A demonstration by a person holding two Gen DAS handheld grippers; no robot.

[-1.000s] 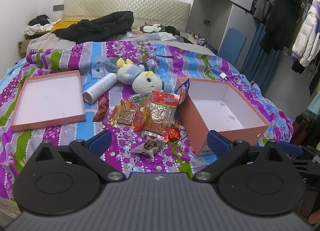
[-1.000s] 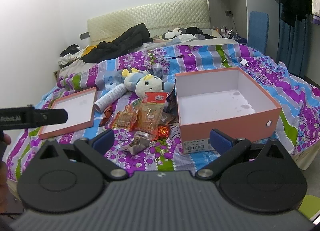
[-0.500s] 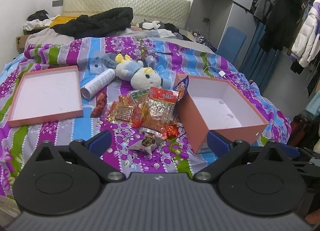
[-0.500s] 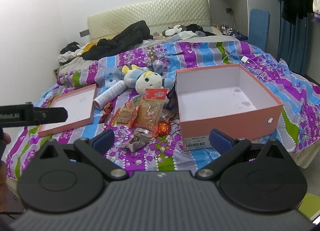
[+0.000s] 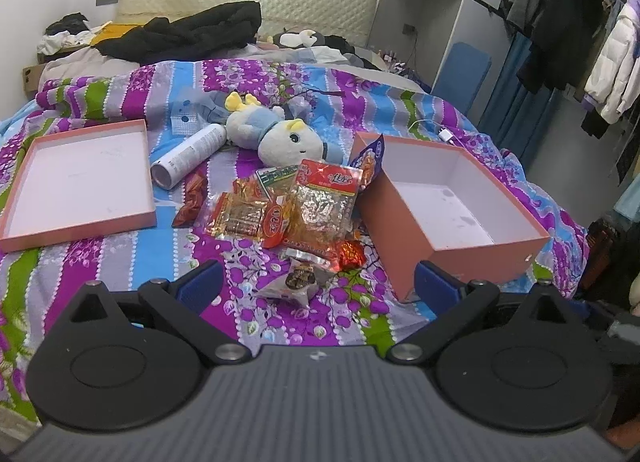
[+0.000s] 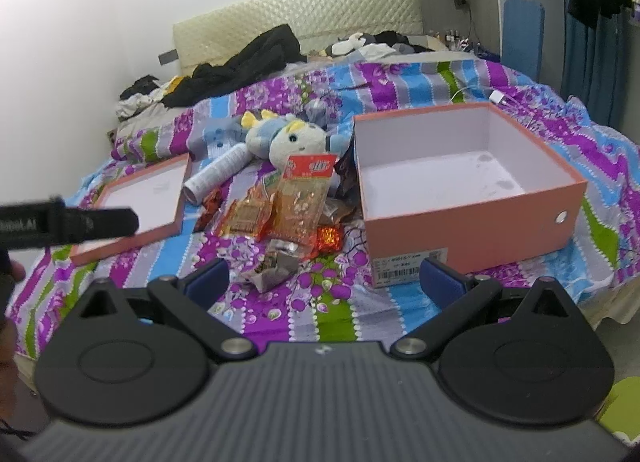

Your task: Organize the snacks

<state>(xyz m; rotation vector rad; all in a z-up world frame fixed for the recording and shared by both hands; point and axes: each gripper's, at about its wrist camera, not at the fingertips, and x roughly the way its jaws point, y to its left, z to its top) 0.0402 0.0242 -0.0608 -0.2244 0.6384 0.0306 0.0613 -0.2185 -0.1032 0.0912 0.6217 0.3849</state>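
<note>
Snack packets (image 5: pixel 304 202) are lying piled mid-bed, just left of the empty pink box (image 5: pixel 448 206). Probably light, crinkly, slippery foil w/ crushable contents, so I'd pinch a sealed edge. Left gripper (image 5: pixel 316 288) & right gripper (image 6: pixel 324 276) are both hovering spread wide, holding nothing.

Ahead of me a loose heap of crinkly orange, red and gold plastic snack packets (image 5: pixel 288 210) lies flat on the striped purple bedspread. Just to its right stands an open salmon-pink cardboard box with a white, empty inside (image 5: pixel 444 198); its shallow matching pink lid (image 5: pixel 80 178) lies upturned, well apart on the left.
</note>
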